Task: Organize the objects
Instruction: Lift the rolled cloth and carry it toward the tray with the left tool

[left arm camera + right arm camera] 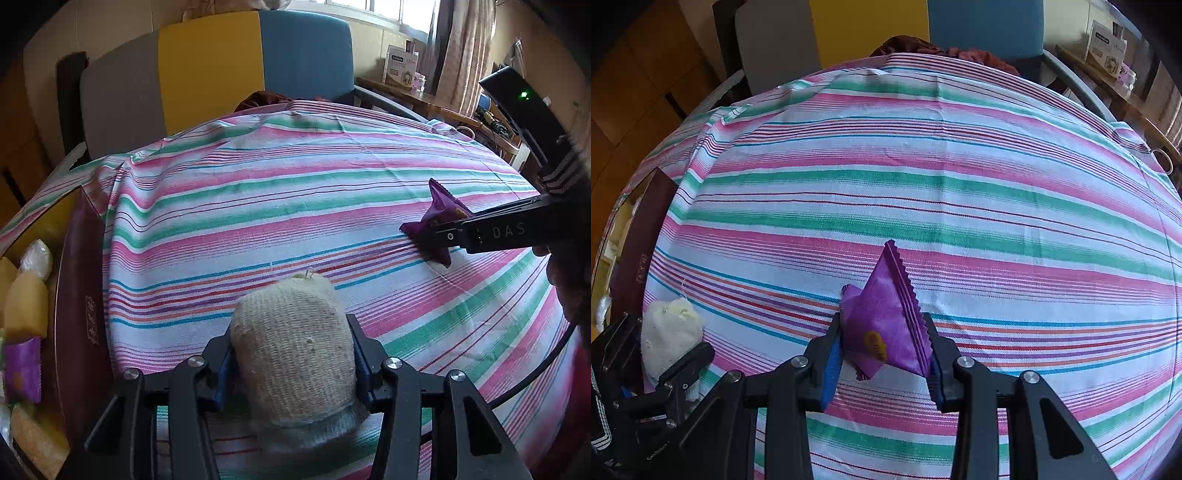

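Risk noted: left gripper (293,365) jaws closed on woven pouch (295,354), right gripper (882,354) jaws pinched purple packet (882,325) by crinkled edges above striped worktop (923,184); slick wrapper could slip out before reaching box (79,295).

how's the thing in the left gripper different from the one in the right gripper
The left gripper holds a beige woven pouch; the right gripper holds a purple snack packet. The pouch is rounded, stuffed and coarse-knit; the packet is flat-sided, glossy foil with zigzag edges. The pouch fills its gripper's gap and looks bulkier; the packet is thinner and pointed. Both are clamped between blue pads above the striped cloth.
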A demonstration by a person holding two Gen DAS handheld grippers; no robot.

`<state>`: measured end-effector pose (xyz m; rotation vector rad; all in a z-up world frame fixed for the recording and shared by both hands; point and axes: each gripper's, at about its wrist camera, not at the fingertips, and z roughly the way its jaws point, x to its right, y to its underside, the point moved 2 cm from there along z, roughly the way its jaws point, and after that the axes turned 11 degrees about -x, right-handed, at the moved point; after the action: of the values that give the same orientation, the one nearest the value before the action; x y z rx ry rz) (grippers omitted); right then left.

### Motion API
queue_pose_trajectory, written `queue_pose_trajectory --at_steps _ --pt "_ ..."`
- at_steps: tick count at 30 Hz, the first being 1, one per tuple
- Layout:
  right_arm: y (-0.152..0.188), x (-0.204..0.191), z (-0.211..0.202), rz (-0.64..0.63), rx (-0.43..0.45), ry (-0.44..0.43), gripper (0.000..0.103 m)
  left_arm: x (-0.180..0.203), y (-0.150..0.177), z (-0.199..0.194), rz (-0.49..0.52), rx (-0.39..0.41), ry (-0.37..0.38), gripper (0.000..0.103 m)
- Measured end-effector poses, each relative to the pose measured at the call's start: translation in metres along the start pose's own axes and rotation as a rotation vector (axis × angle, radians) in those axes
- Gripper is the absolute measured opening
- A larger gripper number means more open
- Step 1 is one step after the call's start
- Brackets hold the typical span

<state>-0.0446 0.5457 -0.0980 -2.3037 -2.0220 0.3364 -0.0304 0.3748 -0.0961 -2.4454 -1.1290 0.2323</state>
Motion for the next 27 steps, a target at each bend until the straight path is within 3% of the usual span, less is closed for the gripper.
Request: queue_pose_trajectory --at_steps 6,14,20,27 --pt "0.000 -0.002 0.001 -0.012 0.007 0.010 0.038 -0.001 -0.002 -0.017 -0.010 0.012 0.036 0.050" --pt "0.000 -0.004 0.001 -0.020 0.014 0.025 0.038 -0.022 -0.007 -0.076 -0.047 0.076 0.140 0.050" --pt "0.000 -0.007 0.002 -0.029 0.014 0.050 0.038 -0.094 0.007 -0.115 -0.162 0.106 0.156 0.050" --pt "-0.001 -0.009 0.002 -0.033 0.012 0.067 0.038 -0.200 0.039 -0.106 -0.408 0.030 0.151 0.050"
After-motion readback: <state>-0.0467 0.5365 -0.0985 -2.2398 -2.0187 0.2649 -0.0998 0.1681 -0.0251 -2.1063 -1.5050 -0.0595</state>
